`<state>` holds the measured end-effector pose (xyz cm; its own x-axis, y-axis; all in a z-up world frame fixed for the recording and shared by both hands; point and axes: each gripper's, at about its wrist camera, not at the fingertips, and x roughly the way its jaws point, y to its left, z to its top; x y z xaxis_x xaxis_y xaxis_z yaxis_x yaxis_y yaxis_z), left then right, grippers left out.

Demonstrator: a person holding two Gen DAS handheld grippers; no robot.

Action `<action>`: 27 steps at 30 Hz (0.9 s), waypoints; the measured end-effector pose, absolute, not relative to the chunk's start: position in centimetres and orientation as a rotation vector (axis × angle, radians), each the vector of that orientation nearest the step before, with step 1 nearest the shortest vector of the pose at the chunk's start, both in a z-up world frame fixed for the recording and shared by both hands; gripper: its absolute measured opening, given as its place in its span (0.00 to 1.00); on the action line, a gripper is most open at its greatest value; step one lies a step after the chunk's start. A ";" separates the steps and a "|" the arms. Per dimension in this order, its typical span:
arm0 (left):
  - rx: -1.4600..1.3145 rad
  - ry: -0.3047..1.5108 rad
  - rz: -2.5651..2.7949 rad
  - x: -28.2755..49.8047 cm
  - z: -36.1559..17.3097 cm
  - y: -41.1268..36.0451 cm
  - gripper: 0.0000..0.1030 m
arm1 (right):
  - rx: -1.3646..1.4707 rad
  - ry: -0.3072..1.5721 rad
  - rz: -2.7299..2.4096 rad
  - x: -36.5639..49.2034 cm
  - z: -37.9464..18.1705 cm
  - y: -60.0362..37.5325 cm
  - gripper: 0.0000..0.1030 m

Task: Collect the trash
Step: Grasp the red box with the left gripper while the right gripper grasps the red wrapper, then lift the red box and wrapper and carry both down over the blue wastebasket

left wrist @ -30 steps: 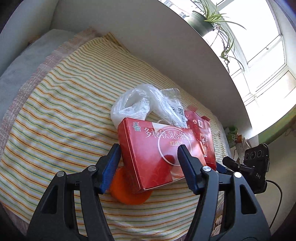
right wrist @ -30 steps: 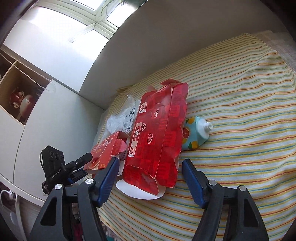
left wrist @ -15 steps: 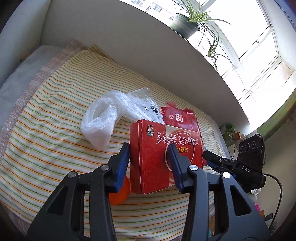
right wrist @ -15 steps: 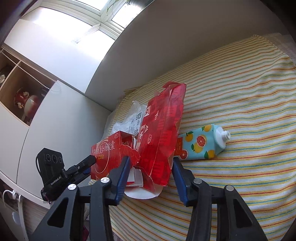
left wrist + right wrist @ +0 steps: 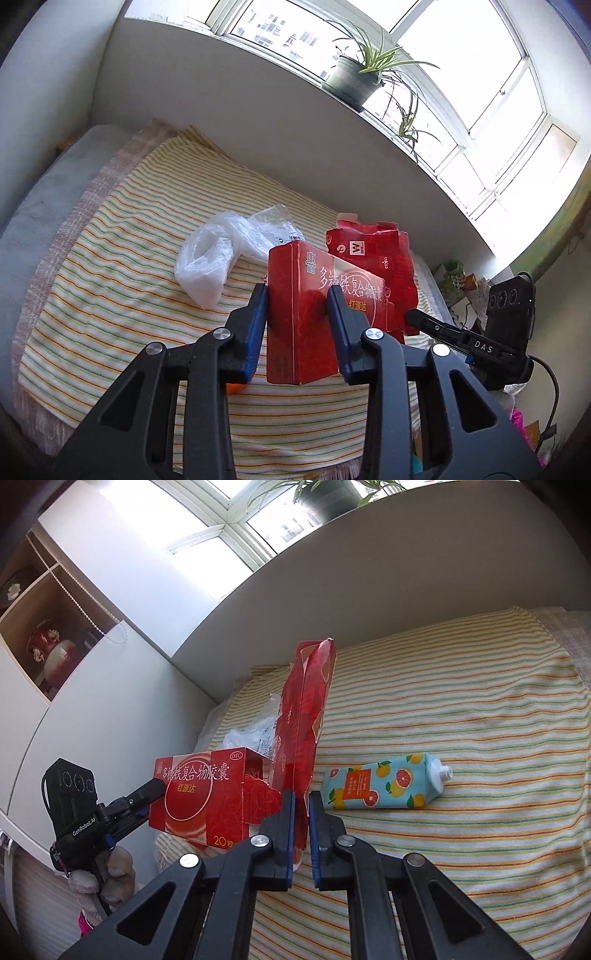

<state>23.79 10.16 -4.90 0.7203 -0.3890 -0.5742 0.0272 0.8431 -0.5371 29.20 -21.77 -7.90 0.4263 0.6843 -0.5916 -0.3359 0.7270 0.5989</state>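
My left gripper (image 5: pixel 297 304) is shut on a red medicine box (image 5: pixel 314 314) and holds it above the striped bed. The box also shows in the right wrist view (image 5: pixel 207 797). My right gripper (image 5: pixel 300 814) is shut on a flattened red carton (image 5: pixel 304 720), held upright on its edge; it shows behind the box in the left wrist view (image 5: pixel 384 258). A crumpled clear plastic bag (image 5: pixel 218 258) lies on the bed behind. A blue fruit-print drink carton (image 5: pixel 384 781) lies on its side on the bed, right of my right gripper.
A striped blanket (image 5: pixel 461 738) covers the bed, with a grey wall behind. An orange object (image 5: pixel 236 386) peeks out under my left fingers. A potted plant (image 5: pixel 354 77) stands on the window sill. A white cabinet (image 5: pixel 92 720) stands at the bed's end.
Both grippers closed on their items and lifted them off the bed. The red carton went from lying flat to standing on edge, uncovering the drink carton.
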 end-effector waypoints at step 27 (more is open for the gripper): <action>-0.287 0.589 -0.229 15.3 2.0 5.1 0.21 | 0.238 0.775 0.600 20.6 -0.8 -25.4 0.00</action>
<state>15.27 5.06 1.98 0.8084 -0.2921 -0.5111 0.1295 0.9352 -0.3296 20.57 -25.44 -0.79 0.5591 0.5883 -0.5843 -0.4192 0.8085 0.4129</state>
